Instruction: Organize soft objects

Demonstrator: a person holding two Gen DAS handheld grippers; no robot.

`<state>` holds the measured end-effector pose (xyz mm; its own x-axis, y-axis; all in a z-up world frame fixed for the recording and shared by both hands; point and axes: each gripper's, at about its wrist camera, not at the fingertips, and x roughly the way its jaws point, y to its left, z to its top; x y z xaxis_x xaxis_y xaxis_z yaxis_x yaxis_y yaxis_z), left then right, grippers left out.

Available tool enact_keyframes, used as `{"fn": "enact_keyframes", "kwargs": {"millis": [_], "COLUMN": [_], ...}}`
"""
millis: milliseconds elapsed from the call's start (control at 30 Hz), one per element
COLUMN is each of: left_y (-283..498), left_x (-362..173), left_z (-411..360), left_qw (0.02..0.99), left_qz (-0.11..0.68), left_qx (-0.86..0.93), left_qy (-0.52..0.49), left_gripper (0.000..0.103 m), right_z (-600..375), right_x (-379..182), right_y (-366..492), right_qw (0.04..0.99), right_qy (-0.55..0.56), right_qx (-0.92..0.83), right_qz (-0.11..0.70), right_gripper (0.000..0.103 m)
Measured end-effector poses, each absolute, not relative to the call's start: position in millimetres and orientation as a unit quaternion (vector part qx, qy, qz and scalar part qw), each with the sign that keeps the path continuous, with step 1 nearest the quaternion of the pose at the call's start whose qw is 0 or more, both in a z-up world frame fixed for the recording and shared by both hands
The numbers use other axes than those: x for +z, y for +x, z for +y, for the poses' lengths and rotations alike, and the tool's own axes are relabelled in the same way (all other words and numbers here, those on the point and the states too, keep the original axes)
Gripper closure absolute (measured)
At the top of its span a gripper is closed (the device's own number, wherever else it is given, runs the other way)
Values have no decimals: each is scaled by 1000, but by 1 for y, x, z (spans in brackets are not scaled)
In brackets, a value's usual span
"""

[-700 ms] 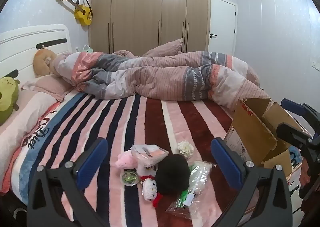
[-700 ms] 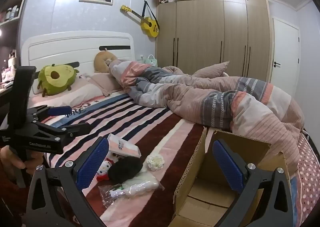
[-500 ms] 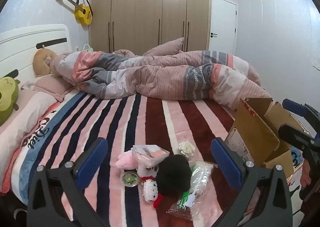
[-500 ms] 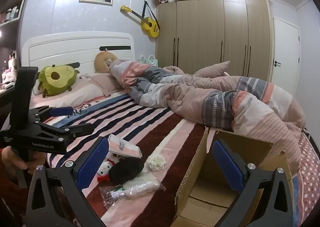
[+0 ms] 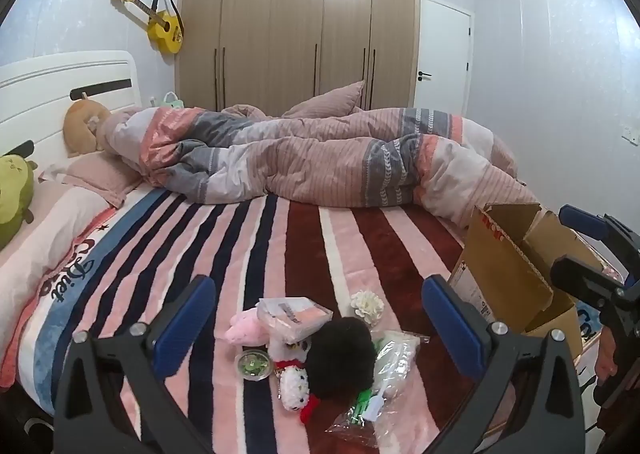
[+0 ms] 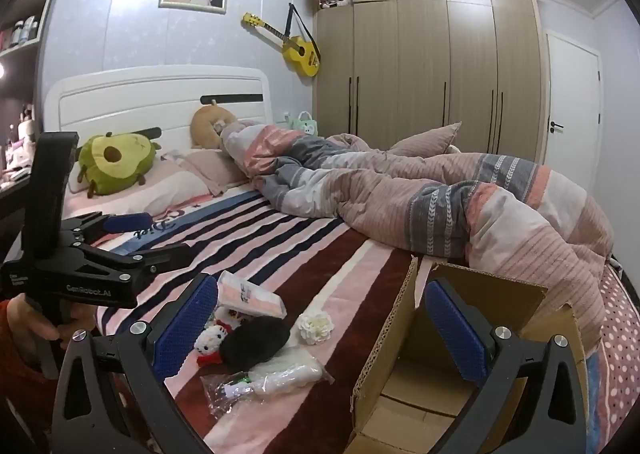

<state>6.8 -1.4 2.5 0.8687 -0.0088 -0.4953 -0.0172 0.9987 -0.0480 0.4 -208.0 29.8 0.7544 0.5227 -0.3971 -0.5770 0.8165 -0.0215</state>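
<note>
A pile of soft things lies on the striped bed: a black fluffy ball [image 5: 342, 358] [image 6: 256, 340], a white kitten plush [image 5: 294, 382] [image 6: 210, 338], a pink plush [image 5: 244, 330], a tissue pack [image 5: 294, 312] [image 6: 250, 296], a white flower [image 5: 367, 304] [image 6: 316, 326] and a clear bag [image 5: 380, 386] [image 6: 276, 376]. My left gripper [image 5: 318, 328] is open, just short of the pile. My right gripper [image 6: 320, 322] is open and empty, over the gap between the pile and an open cardboard box [image 6: 416, 378] [image 5: 504, 274].
A rumpled striped duvet [image 5: 340, 158] lies across the far half of the bed. An avocado plush [image 6: 116, 162] and a tan cushion [image 6: 210, 126] sit by the headboard. A small green-filled round tub [image 5: 253, 364] lies by the pile. Wardrobes and a door stand behind.
Both grippers have drifted slightly forward toward the pile. Both stay open and empty.
</note>
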Motion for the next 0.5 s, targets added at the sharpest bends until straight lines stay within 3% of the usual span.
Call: {"fn": "enact_keyframes", "kwargs": {"millis": [500], "left_y": [8], "left_x": [7], "left_z": [2], "left_qw": [967], "left_qz": [253], "left_qx": [7], "left_qy": [-30], "left_gripper": [0], "right_z": [-208], "right_x": [35], "right_y": [-4], "right_qw": [936], "right_qy": [-68], "right_qx": [294], "right_qz": [181], "right_gripper": [0]}}
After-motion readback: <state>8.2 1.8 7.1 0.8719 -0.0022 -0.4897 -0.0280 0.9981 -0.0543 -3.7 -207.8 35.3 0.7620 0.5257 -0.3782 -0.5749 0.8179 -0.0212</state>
